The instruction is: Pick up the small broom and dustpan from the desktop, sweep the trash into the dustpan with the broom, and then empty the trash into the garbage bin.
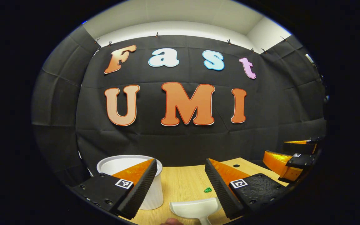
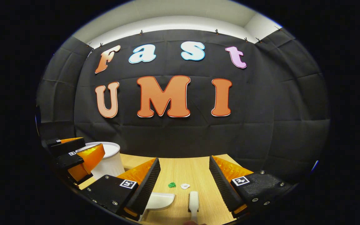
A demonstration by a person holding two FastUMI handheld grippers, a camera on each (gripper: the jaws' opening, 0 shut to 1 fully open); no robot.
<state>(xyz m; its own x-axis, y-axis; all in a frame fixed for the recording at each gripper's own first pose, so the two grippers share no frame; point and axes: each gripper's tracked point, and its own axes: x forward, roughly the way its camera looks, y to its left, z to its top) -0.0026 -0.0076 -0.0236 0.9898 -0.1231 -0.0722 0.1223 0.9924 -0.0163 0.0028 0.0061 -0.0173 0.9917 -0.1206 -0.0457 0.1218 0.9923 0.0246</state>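
Right gripper view: broom (image 2: 193,201) lies lengthwise pointing away, dustpan (image 2: 158,201) alongside; both grippers' fingers apart.

Left gripper (image 1: 181,184): jaws spread wide, holding nothing, poised above the desk (image 1: 183,181). Right gripper (image 2: 183,184): likewise spread and unloaded, above the desk alongside the left.

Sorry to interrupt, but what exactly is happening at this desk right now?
A person holds two grippers over a wooden desk, both open and empty. The left gripper hovers above the white dustpan, beside the white bin. The right gripper hovers above the small broom. A green scrap and a white scrap lie unswept, so nothing is picked up yet.
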